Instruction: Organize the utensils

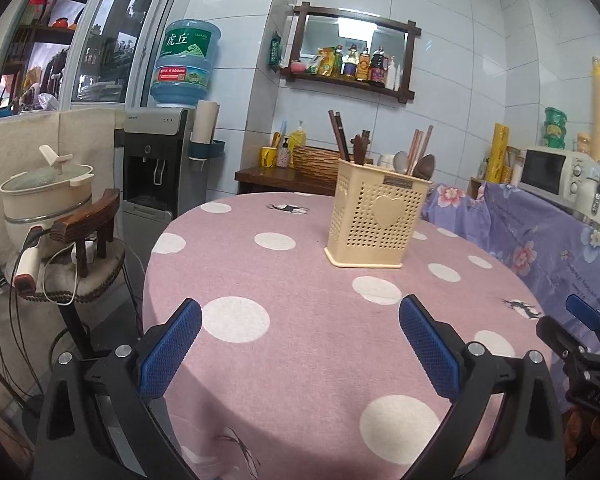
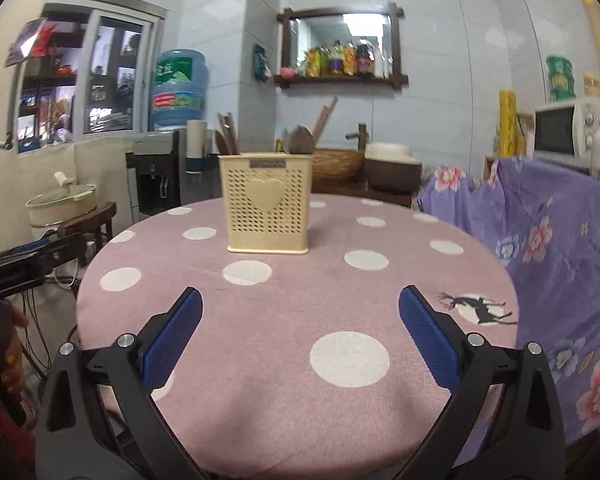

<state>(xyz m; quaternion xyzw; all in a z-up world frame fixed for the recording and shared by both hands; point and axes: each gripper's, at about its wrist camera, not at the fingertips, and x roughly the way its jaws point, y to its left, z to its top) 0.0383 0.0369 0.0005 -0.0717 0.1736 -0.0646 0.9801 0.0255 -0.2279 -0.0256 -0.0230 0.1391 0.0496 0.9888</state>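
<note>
Left gripper (image 1: 300,322): hovering over near table edge, jaws gaping wide, gripping nothing.
Right gripper (image 2: 300,312): likewise spreading wide, carrying nothing.
Utensil holder (image 2: 268,204): cream, perforated, standing upright on tablecloth (image 2: 284,392), well beyond both grippers.
Utensils (image 1: 414,162): chopsticks & spoons sticking up inside holder.

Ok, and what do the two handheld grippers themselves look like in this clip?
Both match: the left gripper and right gripper have black angular plastic frames with silver round bolts at the joints, and flat fingers faced with blue diamond-textured pads. No cables or legible markings show on them.
</note>
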